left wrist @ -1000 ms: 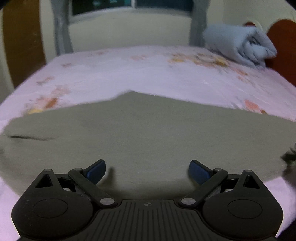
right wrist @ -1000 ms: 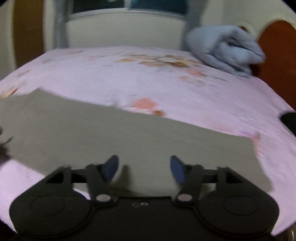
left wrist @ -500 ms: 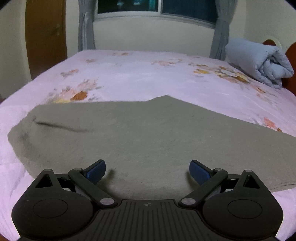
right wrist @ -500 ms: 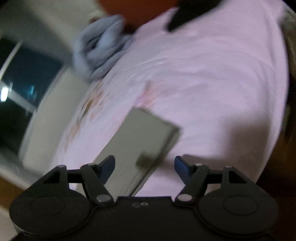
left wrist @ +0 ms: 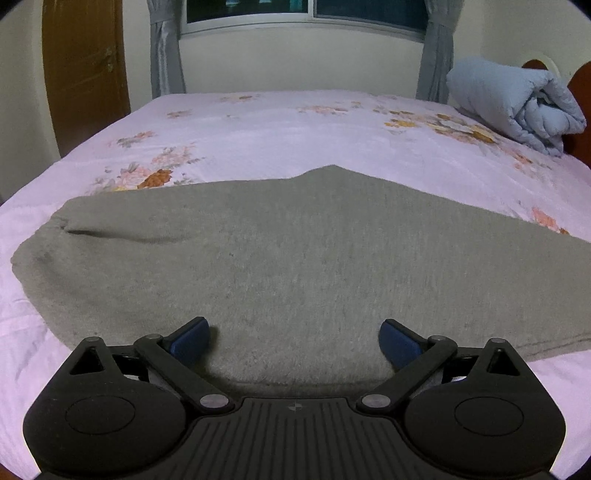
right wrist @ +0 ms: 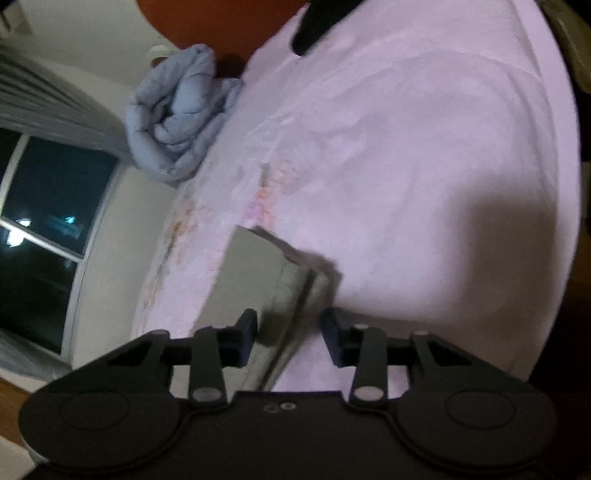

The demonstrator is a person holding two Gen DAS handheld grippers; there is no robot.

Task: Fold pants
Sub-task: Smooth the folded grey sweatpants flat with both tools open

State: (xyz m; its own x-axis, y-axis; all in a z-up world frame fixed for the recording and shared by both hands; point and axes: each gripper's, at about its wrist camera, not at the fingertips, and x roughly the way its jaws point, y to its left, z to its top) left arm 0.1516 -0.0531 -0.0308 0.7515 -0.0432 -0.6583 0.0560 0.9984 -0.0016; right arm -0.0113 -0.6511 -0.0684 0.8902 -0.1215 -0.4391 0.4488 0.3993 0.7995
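Grey pants (left wrist: 295,251) lie flat across the pink floral bedsheet (left wrist: 280,140), folded lengthwise with the waist end at the left. My left gripper (left wrist: 295,338) hovers open over their near edge with nothing between its blue pads (left wrist: 190,338). In the rolled right wrist view the stacked leg ends of the pants (right wrist: 255,273) reach in between the fingers of my right gripper (right wrist: 290,332). Its jaws are closing around the hems. The left pad (right wrist: 248,334) sits against the cloth, while a strip of sheet still shows beside the right pad (right wrist: 332,332).
A rolled light-blue quilt (left wrist: 517,103) lies at the far right by the brown headboard (left wrist: 583,110). A window with grey curtains (left wrist: 166,48) and a wooden door (left wrist: 85,74) stand behind the bed. A dark object (right wrist: 317,22) rests on the sheet near the headboard.
My right gripper swung to the pants' leg end, rolled onto its side, and its jaws narrowed around the hems. The left gripper shifted slightly, stayed open, and more of the waist end came into view.
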